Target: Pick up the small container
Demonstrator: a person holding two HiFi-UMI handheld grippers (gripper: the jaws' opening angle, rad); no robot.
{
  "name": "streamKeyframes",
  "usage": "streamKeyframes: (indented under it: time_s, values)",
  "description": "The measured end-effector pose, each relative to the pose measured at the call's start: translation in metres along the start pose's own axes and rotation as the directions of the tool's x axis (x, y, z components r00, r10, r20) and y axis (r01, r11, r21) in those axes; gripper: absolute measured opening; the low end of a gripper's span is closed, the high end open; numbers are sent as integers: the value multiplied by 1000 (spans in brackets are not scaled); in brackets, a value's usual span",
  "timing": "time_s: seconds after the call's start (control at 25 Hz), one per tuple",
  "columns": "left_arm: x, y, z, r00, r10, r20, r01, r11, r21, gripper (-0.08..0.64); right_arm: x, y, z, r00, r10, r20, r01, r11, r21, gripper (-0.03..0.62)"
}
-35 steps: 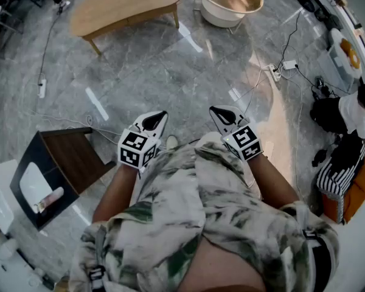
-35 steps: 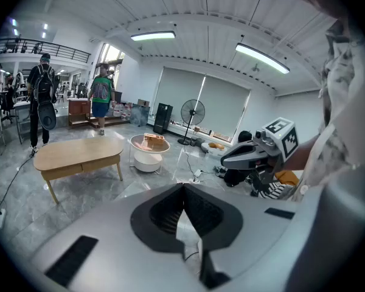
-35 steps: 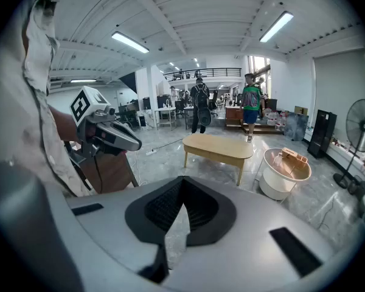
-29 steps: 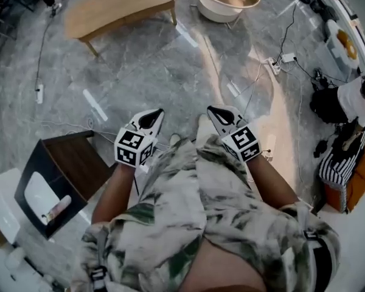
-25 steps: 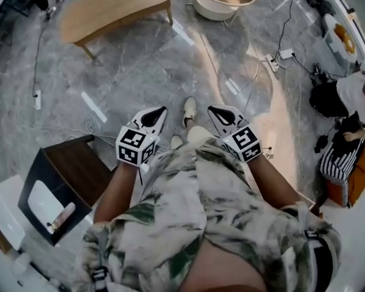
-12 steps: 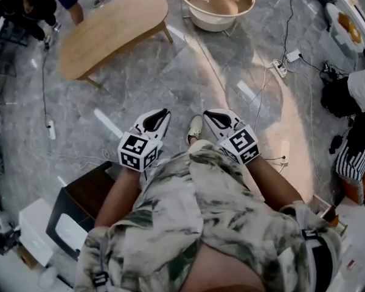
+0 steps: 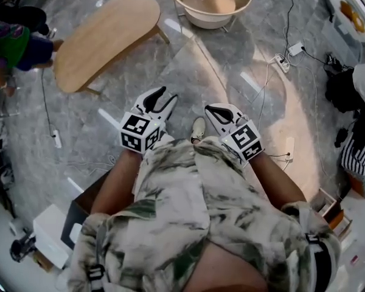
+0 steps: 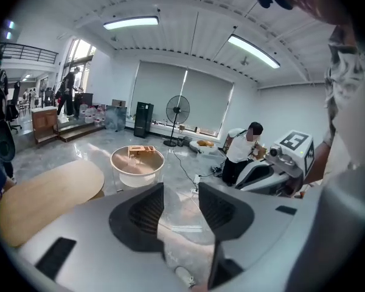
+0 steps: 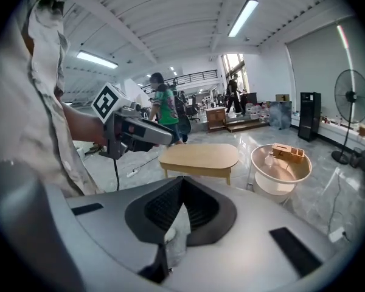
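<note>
I see no small container I can name with certainty. A round white tub table (image 7: 210, 18) at the top holds a wooden box (image 9: 288, 151) and a small white item (image 9: 269, 160). Both grippers are held at waist height, far short of it. The left gripper (image 7: 163, 97) has its jaws opening, with only floor showing between them (image 8: 180, 190). The right gripper (image 7: 214, 110) is shut, its pads meeting with nothing between them (image 9: 182, 184).
A light oval wooden table (image 7: 103, 35) stands to the upper left, with a person (image 7: 12, 41) beside it. Cables and a power strip (image 7: 281, 62) lie on the grey marble floor at right. A person (image 8: 240, 154) crouches by bags there. My shoe (image 7: 198, 128) shows below the grippers.
The view has moved forward: the tub table and oval table are nearer, and the dark side table slid off at lower left. The left jaws have opened; the right stayed shut.
</note>
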State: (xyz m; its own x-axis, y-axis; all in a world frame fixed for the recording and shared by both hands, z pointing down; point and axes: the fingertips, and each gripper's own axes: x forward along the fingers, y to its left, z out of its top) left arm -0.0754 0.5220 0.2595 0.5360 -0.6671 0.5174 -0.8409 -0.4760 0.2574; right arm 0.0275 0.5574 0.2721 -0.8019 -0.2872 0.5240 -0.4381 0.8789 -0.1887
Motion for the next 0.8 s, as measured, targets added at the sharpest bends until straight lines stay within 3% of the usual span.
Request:
streamKeyframes:
  time_s: [0.36, 0.48, 0.8]
  values:
    - [80, 56, 59, 996, -87, -5, 87, 995, 52, 216, 26, -69, 13, 992, -126, -22, 128, 984, 122, 21]
    - [106, 73, 79, 990, -138, 1, 138, 990, 38, 216, 31, -94, 29, 982, -189, -26, 190, 970, 154, 21]
    - [153, 152, 137, 973, -230, -17, 230, 963, 137, 216, 94, -140, 93, 955, -295, -21, 292, 931, 219, 21]
